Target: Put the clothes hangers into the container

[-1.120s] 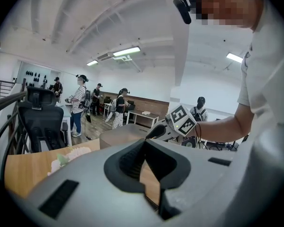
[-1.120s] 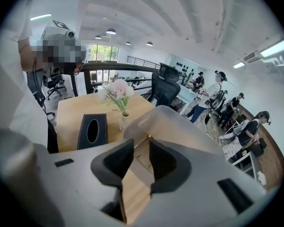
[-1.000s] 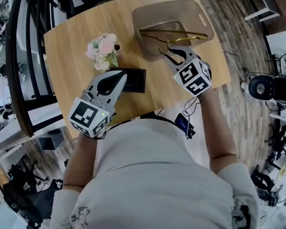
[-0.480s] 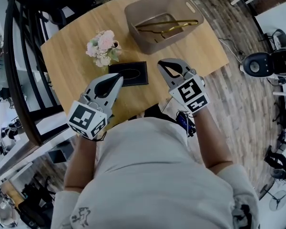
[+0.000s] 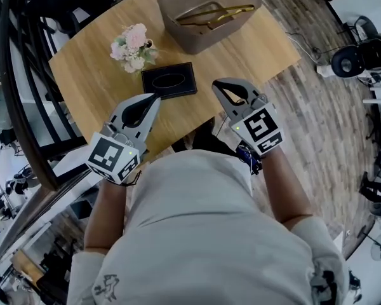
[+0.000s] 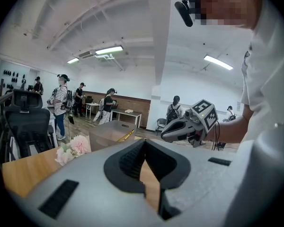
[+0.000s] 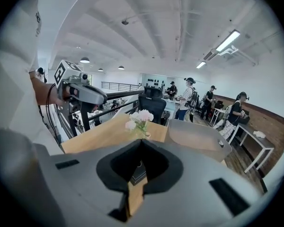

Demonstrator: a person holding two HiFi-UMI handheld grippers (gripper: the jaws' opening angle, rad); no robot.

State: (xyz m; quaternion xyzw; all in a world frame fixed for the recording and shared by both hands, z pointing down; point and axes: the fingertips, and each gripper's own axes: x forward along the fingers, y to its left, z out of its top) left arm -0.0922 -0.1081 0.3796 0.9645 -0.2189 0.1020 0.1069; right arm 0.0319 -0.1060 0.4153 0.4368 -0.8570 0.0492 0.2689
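Nearest the person, both grippers hang over the front edge of the bench (image 5: pixel 82 75), clear of everything on it.

Right gripper (image 5: pixel 218 84): jaws closed together, nothing between them. A second ago they were spread at the container's near wall, by the hangers; since then the gripper has pulled back towards the person and the jaws have come together.

Left gripper (image 5: pixel 155 97): jaws also together and empty, tips pointing across the bench at the black box (image 5: pixel 169 81). It has drifted sideways a little, no more.

Further out: black box lies flat mid-bench, untouched. Pink flowers (image 5: pixel 133 46) stand just behind it to the left.

Far end: the grey container (image 5: pixel 197 41), with the gold wire hangers (image 5: pixel 211 13) lying inside, across its length. Exact count not clear from here.

Reading: no hanger in view on the bench or in either pair of jaws, so the release looks done. I judge the task complete or nearly so, with both hands retreating to rest.
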